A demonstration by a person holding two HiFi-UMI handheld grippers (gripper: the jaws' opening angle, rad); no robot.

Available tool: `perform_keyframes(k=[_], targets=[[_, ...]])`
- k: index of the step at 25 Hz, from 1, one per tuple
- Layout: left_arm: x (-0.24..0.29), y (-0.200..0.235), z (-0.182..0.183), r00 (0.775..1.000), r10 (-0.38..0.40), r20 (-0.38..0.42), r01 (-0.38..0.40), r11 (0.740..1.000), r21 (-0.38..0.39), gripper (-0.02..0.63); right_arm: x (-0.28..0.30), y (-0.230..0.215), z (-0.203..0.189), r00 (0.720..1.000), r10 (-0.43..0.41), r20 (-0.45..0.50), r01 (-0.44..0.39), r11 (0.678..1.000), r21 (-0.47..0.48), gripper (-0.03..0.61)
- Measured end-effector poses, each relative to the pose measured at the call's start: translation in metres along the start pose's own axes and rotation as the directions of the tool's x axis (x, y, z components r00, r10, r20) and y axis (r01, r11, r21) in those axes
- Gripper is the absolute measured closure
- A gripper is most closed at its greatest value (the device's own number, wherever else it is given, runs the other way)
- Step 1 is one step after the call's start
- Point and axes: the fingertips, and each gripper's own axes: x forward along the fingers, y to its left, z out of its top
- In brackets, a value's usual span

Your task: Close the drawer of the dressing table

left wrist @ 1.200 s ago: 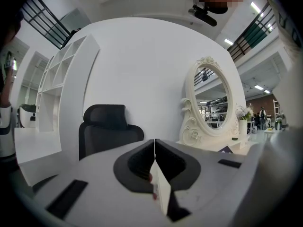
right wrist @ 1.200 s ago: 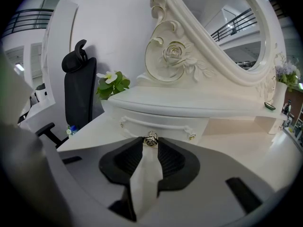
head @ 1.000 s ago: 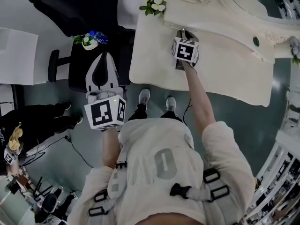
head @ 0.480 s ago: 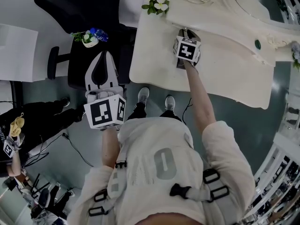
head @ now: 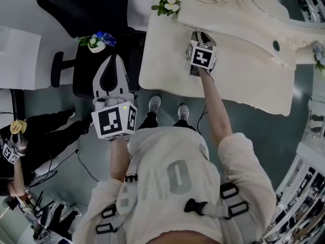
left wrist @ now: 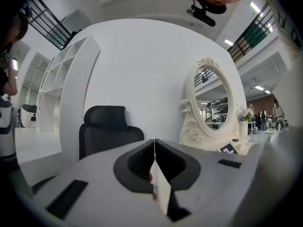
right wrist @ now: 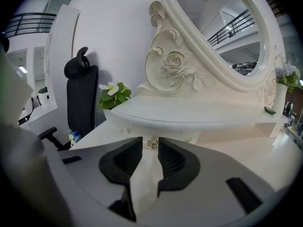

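Observation:
The cream dressing table [head: 238, 70] fills the upper right of the head view, with an oval mirror [right wrist: 222, 27] above a raised shelf. Under that shelf, in the right gripper view, is the small drawer front with a metal knob [right wrist: 152, 143]. My right gripper [head: 197, 33] [right wrist: 151, 141] reaches over the tabletop to it. Its jaws stand narrowly apart and close on the knob at their tips. My left gripper [head: 111, 60] [left wrist: 155, 142] hangs level in the air left of the table, shut with nothing in it.
A black office chair [head: 91, 14] stands left of the table with a small blue-and-white flower bunch [head: 96, 40] on it. White flowers [head: 166, 3] sit at the table's back left corner. A person in black [head: 45, 133] and floor cables are at the left.
Both grippers stay where they were. The person at the left edge has shifted a little.

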Motion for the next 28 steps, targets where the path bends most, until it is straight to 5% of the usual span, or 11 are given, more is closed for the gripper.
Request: perform_keyframes(k=[7, 16, 28], targets=[[-0.002, -0.013, 0.006, 0.999, -0.039, 0.028, 0.039, 0.999, -0.009, 0.594, -0.065, 0.006, 0.045, 0.985, 0.018, 0.171, -0.017, 1.0, -0.012, 0.525], [-0.011, -0.042, 0.015, 0.992, -0.11, 0.063, 0.111, 0.994, -0.014, 0.594, -0.189, 0.011, 0.085, 0.916, 0.017, 0.402, 0.0, 0.999, -0.042, 0.569], [-0.015, -0.089, 0.027, 0.974, -0.209, 0.089, 0.209, 0.978, 0.012, 0.594, -0.276, 0.016, 0.061, 0.892, 0.053, 0.449, -0.031, 0.998, -0.057, 0.569]])
